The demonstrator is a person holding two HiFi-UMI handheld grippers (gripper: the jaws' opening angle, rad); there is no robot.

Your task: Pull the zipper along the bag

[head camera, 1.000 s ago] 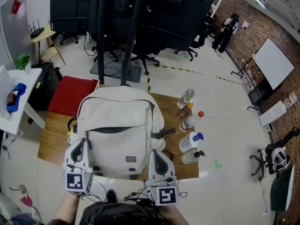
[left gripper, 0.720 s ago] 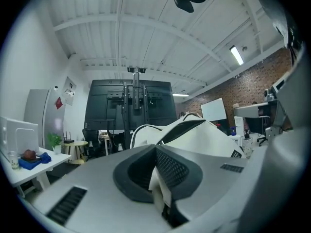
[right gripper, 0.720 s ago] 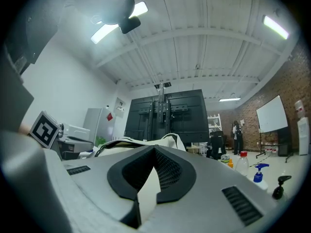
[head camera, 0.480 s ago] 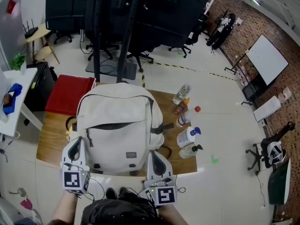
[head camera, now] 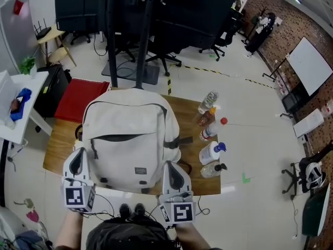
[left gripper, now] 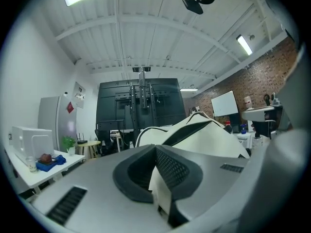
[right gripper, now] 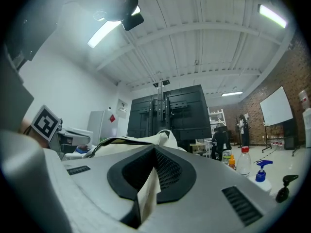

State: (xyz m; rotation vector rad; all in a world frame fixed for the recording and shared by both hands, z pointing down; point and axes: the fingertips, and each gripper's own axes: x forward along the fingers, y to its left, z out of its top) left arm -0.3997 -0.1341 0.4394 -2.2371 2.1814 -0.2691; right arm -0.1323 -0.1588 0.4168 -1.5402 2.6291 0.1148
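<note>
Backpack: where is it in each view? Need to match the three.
Head view: backpack at centre, on the table.
Left gripper view: backpack right of centre, a fold clamped in the left gripper.
Right gripper view: backpack left of centre, a fold clamped in the right gripper.
Shared landmark: the black screen stand behind it, in all three.

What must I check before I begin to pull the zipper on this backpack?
1. Left gripper jaws shut on cloth: ok.
2. Right gripper jaws shut on cloth: ok.
3. Either grip is on the zipper: cannot tell; only pale cloth shows between the jaws.
4. Backpack rests on the table: ok.
5. Bottles stand apart from the backpack: ok.
</note>
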